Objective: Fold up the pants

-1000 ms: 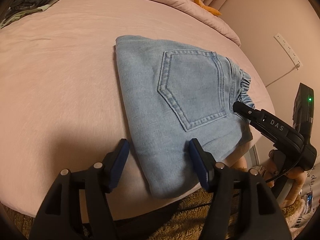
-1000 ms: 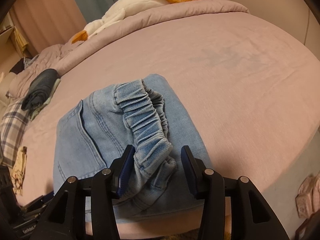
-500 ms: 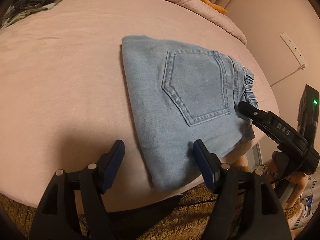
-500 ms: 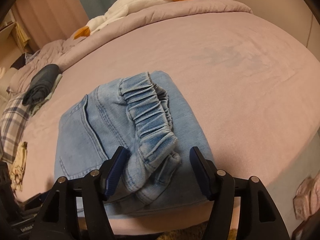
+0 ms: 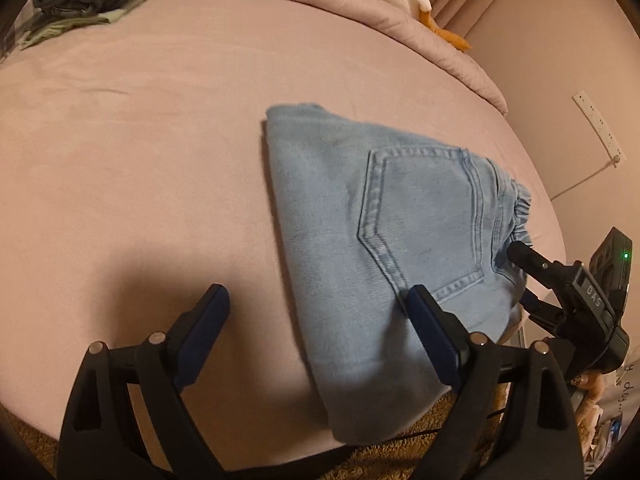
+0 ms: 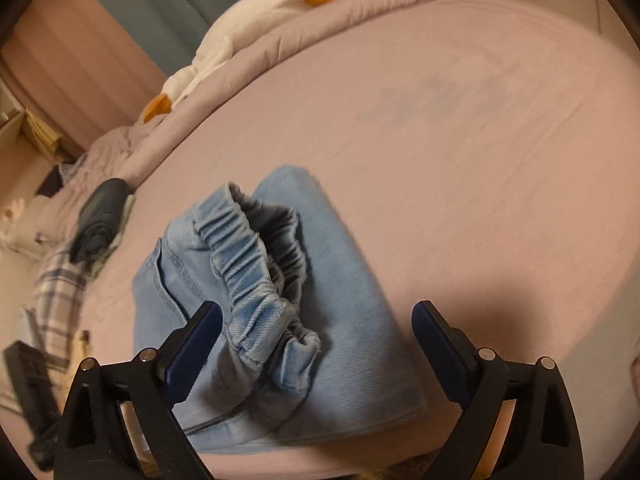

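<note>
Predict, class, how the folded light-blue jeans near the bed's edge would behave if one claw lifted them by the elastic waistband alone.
The jeans would probably flop open, since they lie in loose soft layers. The gathered waistband would likely stretch and sag rather than hold shape. Denim looks thick here, so expect some weight, and little slipping on the pink sheet.

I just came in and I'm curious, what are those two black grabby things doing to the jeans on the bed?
A person is folding light blue jeans on a pink bed, holding a tool in each hand. The jeans lie folded into a small bundle near the bed's edge. Both the left tool and right tool are open, holding nothing.
</note>
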`<state>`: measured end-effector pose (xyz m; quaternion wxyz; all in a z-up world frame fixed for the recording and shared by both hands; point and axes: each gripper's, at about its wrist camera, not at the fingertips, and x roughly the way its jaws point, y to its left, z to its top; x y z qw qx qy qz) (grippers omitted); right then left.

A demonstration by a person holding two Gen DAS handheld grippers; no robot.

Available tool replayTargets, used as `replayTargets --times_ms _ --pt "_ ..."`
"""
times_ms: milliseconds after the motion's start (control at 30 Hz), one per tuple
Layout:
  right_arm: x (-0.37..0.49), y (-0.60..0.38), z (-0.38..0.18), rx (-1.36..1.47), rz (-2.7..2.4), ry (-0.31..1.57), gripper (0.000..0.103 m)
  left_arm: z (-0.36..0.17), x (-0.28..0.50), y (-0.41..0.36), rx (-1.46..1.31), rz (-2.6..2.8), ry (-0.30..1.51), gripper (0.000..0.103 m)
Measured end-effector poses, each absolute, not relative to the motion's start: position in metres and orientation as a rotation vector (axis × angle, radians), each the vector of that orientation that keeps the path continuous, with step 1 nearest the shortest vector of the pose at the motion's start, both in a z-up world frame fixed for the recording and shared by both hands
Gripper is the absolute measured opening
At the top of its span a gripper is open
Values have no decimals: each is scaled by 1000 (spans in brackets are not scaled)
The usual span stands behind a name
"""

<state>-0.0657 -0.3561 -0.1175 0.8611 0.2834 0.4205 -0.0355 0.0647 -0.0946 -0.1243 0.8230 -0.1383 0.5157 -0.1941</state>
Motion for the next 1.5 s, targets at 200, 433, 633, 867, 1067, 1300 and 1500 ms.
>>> replayTargets --times_ms 200,433,633,867,1067,1300,1500 --pt "-51 -347 -119 552 -24 885 95 -126 75 -108 -268 -438 1074 89" --pt "-39 -342 -122 513 36 889 103 -131 83 -114 -252 -454 1053 90" --pt "-37 -339 -121 493 31 897 103 -132 82 -113 -268 -486 1036 72" --pt "-46 -328 -117 521 73 868 66 -123 73 -110 -295 -471 1027 39" --pt "-62 -316 -98 535 94 841 56 -98 51 -98 -304 -468 987 26" --pt "-66 -287 -77 472 147 808 54 -68 32 -74 -296 -430 909 23" --pt "-66 -269 -59 414 167 764 54 -50 19 -55 -306 -409 855 23"
